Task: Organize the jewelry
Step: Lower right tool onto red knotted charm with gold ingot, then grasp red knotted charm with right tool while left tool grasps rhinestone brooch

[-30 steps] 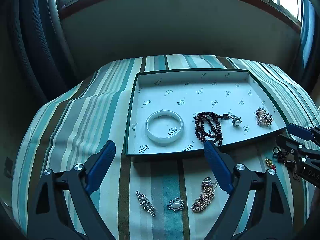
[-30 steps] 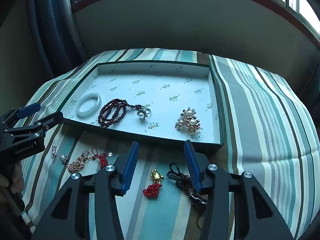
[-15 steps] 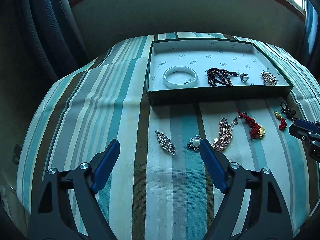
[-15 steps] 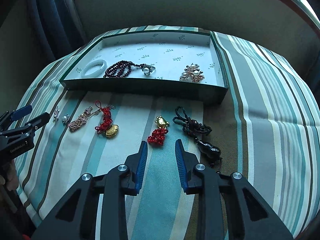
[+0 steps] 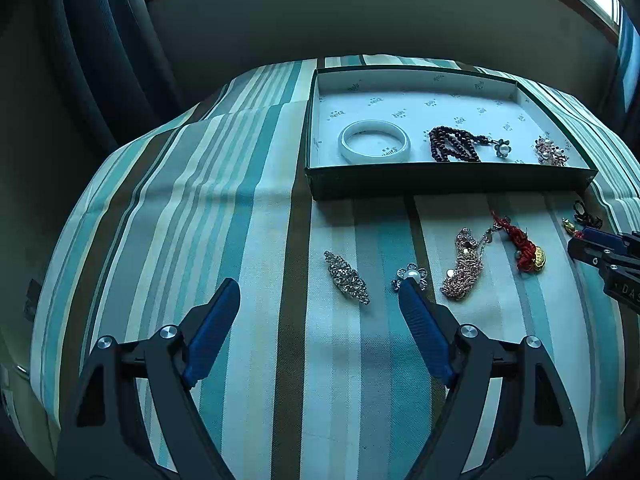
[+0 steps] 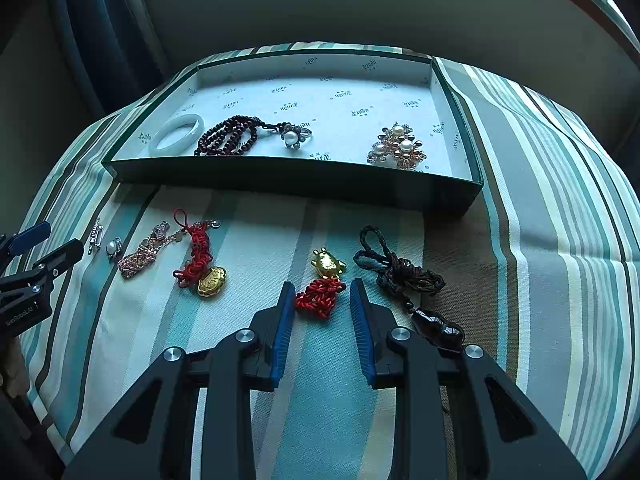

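Jewelry lies in two groups around a shallow green tray (image 6: 456,196) with a white printed lining, which sits on a desk covered by a striped cloth (image 5: 224,216). Inside the tray, along its near wall, are a white bangle (image 6: 176,134), a dark red bead strand (image 6: 230,140), a pearl flower ring (image 6: 294,136) touching the strand's end, and, apart from these toward the tray's right end, a pearl cluster brooch (image 6: 398,148).

In front of the tray, on the cloth, lie a rhinestone bar brooch (image 5: 346,278), a small pearl flower piece (image 5: 412,276), a rose-gold chain heap (image 5: 464,268), a red knotted charm with a gold ingot (image 6: 200,264), a red knotted charm with a gold figure (image 6: 322,288) and a black cord pendant (image 6: 404,280).

The left gripper (image 5: 318,292) is spread wide in front of the tray, with nothing between its fingers; its right fingertip (image 5: 408,292) sits just beside the small pearl flower piece. The right gripper (image 6: 322,286) is narrowed, its fingers standing on either side of the red knot of the gold-figure charm; the pads look close to the knot, but whether they press on it cannot be told.
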`<action>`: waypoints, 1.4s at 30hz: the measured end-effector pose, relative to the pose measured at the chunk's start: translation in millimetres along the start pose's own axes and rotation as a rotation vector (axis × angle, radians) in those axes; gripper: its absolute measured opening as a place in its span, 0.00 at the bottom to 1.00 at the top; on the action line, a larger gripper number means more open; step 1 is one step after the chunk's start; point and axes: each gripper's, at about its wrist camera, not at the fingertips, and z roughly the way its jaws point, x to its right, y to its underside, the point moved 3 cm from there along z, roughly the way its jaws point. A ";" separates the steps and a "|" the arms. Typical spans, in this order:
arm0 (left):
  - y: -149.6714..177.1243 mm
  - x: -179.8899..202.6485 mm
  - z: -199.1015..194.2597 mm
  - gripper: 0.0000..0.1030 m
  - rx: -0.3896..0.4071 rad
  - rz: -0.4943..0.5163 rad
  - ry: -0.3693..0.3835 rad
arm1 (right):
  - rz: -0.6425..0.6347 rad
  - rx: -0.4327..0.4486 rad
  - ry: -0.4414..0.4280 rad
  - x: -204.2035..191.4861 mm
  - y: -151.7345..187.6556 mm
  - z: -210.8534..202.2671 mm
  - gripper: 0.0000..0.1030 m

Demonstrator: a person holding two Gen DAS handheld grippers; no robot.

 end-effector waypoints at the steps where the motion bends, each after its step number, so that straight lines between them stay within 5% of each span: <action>1: -0.2 0.5 0.7 0.79 -0.002 -0.001 0.001 | -0.005 0.003 0.007 -0.4 0.1 0.1 0.25; 7: -1.8 5.8 6.1 0.79 -0.011 0.006 0.006 | 0.000 0.009 -0.012 -0.5 0.7 -0.3 0.16; 21: -2.3 -5.4 29.6 0.60 -0.073 -0.037 0.003 | 0.001 0.007 -0.012 -1.7 2.3 -1.4 0.16; 34: -4.6 -6.4 33.7 0.59 -0.077 -0.031 0.009 | 0.009 0.009 -0.013 2.9 2.8 -6.0 0.16; 42: -5.6 -1.2 33.4 0.27 -0.067 -0.020 0.080 | 0.013 0.009 -0.016 5.0 2.3 -6.4 0.16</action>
